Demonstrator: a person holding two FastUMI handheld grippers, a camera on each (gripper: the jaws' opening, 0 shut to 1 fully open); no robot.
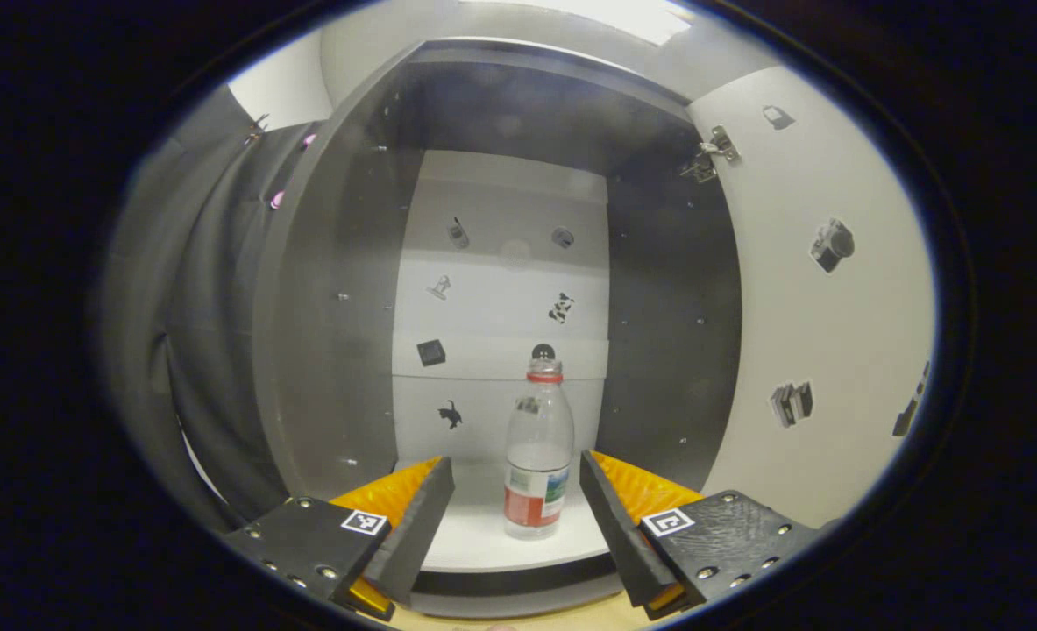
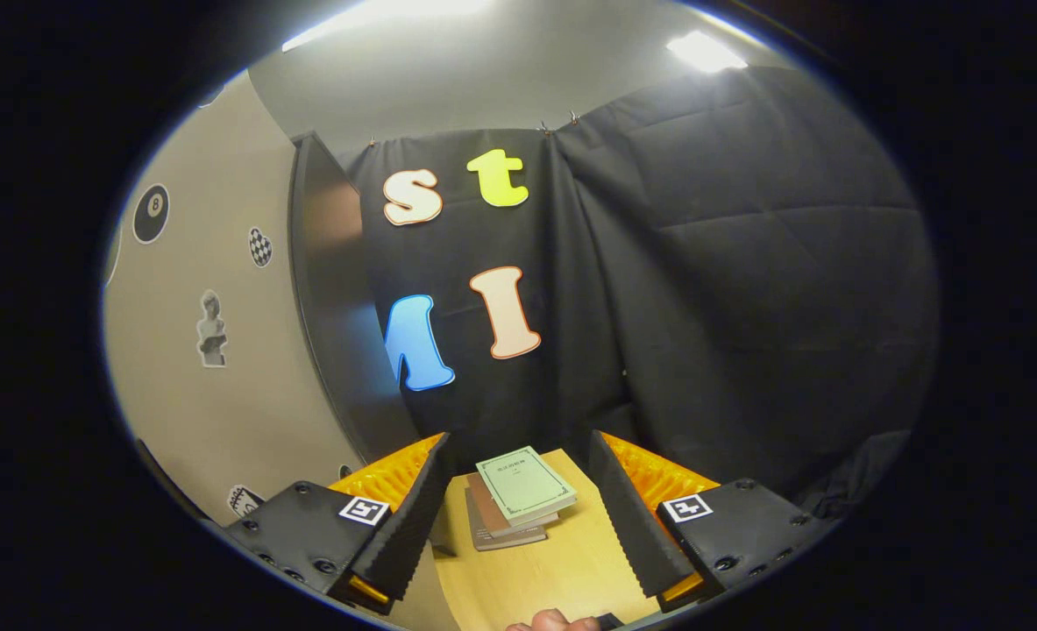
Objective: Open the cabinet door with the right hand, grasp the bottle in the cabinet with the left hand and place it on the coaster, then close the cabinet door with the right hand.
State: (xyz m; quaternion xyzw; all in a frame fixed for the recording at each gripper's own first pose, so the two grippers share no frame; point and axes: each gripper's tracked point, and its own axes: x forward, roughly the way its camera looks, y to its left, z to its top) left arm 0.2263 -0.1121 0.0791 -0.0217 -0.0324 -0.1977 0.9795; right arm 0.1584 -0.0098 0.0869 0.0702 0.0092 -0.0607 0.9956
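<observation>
1. hidden or cut off: in the left gripper view the cabinet (image 1: pixel 343 289) is cropped at its left side, and the front lip of its floor is partly covered by the left gripper (image 1: pixel 516 491). the small stickers on the back panel (image 1: pixel 500 289) are too small to identify with certainty.
2. in the right gripper view a fingertip-sized part of a hand (image 2: pixel 553 621) shows at the bottom edge; the rest is cut off.
3. the cabinet door (image 1: pixel 820 298) stands swung open at the right of the left gripper view, hinge (image 1: pixel 711 156) exposed at its top. in the right gripper view its outer face and dark edge run up the left side.
4. the bottle (image 1: pixel 538 451) stands upright on the white cabinet floor (image 1: pixel 483 535), long axis vertical, red cap up, label band around the lower body (text not legible). it sits toward the front, clear of both side walls.
5. left gripper: fingers spread wide, one on each side of the bottle as seen, not touching it.
6. right gripper (image 2: pixel 518 491): fingers apart, holding nothing, over a wooden table (image 2: pixel 571 570).
7. a stack of books (image 2: pixel 518 495) lies flat on the table beyond the right gripper, the green-covered one on top.
</observation>
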